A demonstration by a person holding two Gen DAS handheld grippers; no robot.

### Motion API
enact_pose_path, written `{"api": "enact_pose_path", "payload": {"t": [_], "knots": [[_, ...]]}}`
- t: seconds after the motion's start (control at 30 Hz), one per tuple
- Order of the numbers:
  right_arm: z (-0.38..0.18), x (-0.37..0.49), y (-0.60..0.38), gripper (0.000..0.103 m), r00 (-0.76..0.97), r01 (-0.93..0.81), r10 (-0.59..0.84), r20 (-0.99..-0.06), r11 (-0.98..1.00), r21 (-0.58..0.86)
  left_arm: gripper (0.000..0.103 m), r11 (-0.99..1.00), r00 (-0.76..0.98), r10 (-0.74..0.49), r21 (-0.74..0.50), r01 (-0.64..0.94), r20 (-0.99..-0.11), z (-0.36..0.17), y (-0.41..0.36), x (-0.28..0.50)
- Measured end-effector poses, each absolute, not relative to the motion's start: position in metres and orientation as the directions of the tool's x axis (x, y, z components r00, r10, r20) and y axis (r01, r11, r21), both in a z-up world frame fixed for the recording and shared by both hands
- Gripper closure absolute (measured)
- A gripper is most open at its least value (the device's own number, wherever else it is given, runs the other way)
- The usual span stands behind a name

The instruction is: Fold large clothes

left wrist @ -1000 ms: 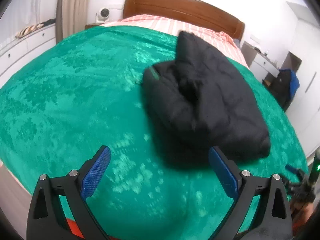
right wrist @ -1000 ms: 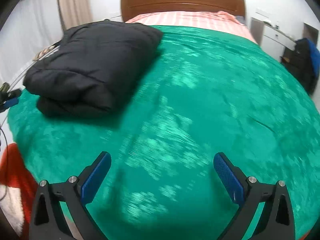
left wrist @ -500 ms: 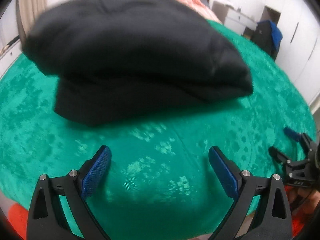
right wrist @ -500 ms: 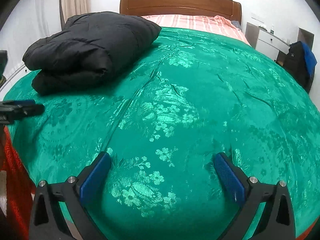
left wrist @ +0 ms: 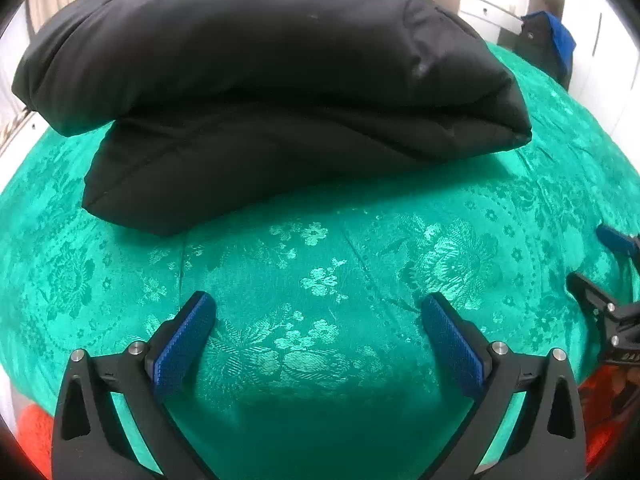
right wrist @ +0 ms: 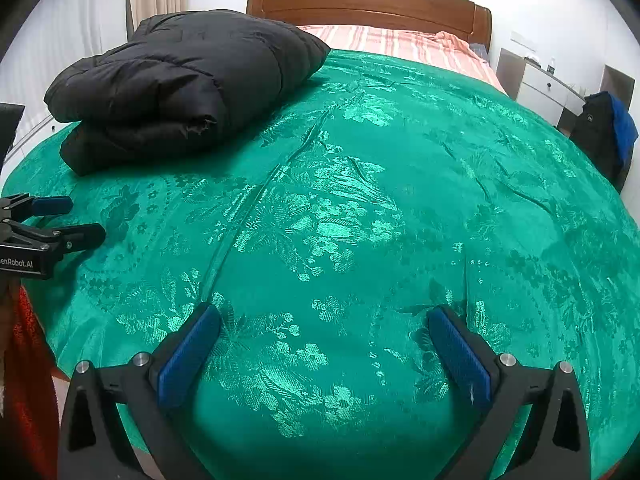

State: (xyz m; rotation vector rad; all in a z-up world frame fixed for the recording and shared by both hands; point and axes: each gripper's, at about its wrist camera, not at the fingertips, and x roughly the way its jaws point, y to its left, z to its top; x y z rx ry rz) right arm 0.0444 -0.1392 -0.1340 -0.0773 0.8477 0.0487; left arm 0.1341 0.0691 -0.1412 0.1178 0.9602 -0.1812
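Left wrist view was filled by the black padded jacket, folded into a thick bundle of two stacked layers on the green bedspread, toward the bed's left side near the foot. The left gripper hovered just short of its near edge with its blue pads spread wide and nothing between them. The right gripper stood equally wide apart and empty over bare bedspread, well away from the bundle.

Judging by its puffiness, the upper layer could spring back or slide off the lower one if either gripper nudged it, since the top fold overhung the bottom one at the left end.

The right wrist view alone showed the bundle's whole outline, the wooden headboard and striped sheet beyond it, and a frayed spot at the fold's corner, possibly a loose thread. The close left view alone showed the gap between the layers.
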Motion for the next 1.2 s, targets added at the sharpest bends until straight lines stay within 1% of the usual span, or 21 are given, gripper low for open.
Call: {"api": "enact_pose_path", "payload": {"t": [1.2], "knots": [[-0.1354, 0.0460, -0.1333, 0.000, 0.654, -0.067, -0.016, -0.757, 0.995, -0.078, 0.000, 0.976, 0.558, -0.080, 0.048, 0.212, -0.826, -0.1454, 0.0680, 0.1353]]}}
